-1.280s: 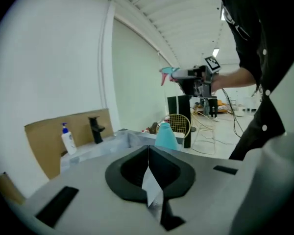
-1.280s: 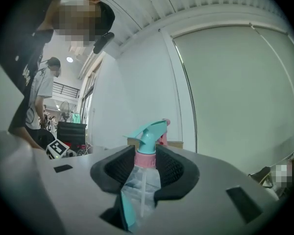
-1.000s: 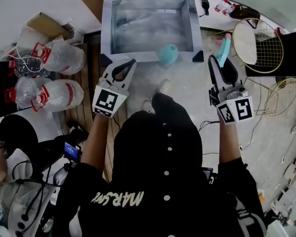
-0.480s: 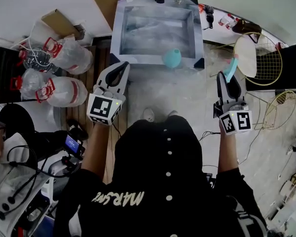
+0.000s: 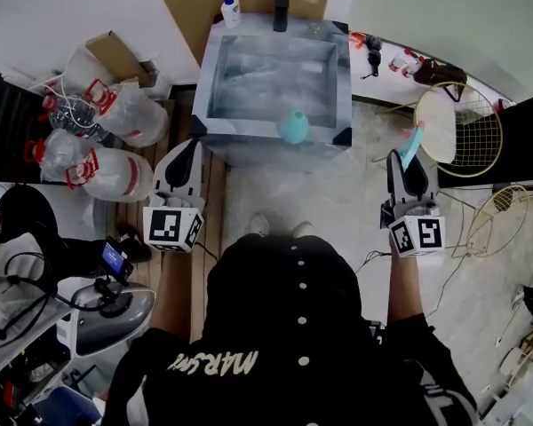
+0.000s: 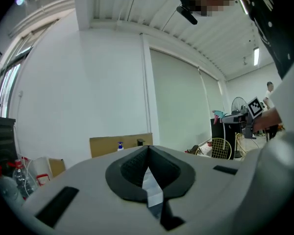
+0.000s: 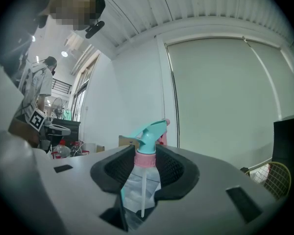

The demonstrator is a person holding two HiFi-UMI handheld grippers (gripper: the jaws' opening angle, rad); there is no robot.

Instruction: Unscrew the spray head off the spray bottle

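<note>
My right gripper [image 5: 407, 161] is shut on the spray bottle [image 7: 138, 189], with the pads pressing on the neck just below its pink collar [image 7: 146, 160]. The teal spray head [image 7: 150, 131] sticks up past the jaws and also shows as a teal tip [image 5: 411, 144] in the head view. The bottle's clear body lies back between the jaws, with the dip tube visible inside. My left gripper [image 5: 188, 147] is shut with nothing in it, its jaws [image 6: 148, 154] pressed together. It hangs well to the left of the bottle, apart from it.
A metal basin [image 5: 211, 74] stands ahead, with a round teal thing [image 5: 293, 127] on its front rim. A soap bottle [image 5: 231, 7] and black tap [image 5: 281, 7] are behind it. Large water jugs [image 5: 115, 105] lie left, gold wire fan guards [image 5: 466, 118] right.
Both grippers have drawn back from the basin. The left one has risen and swung out to the left, still shut. The right one keeps its hold on the bottle.
</note>
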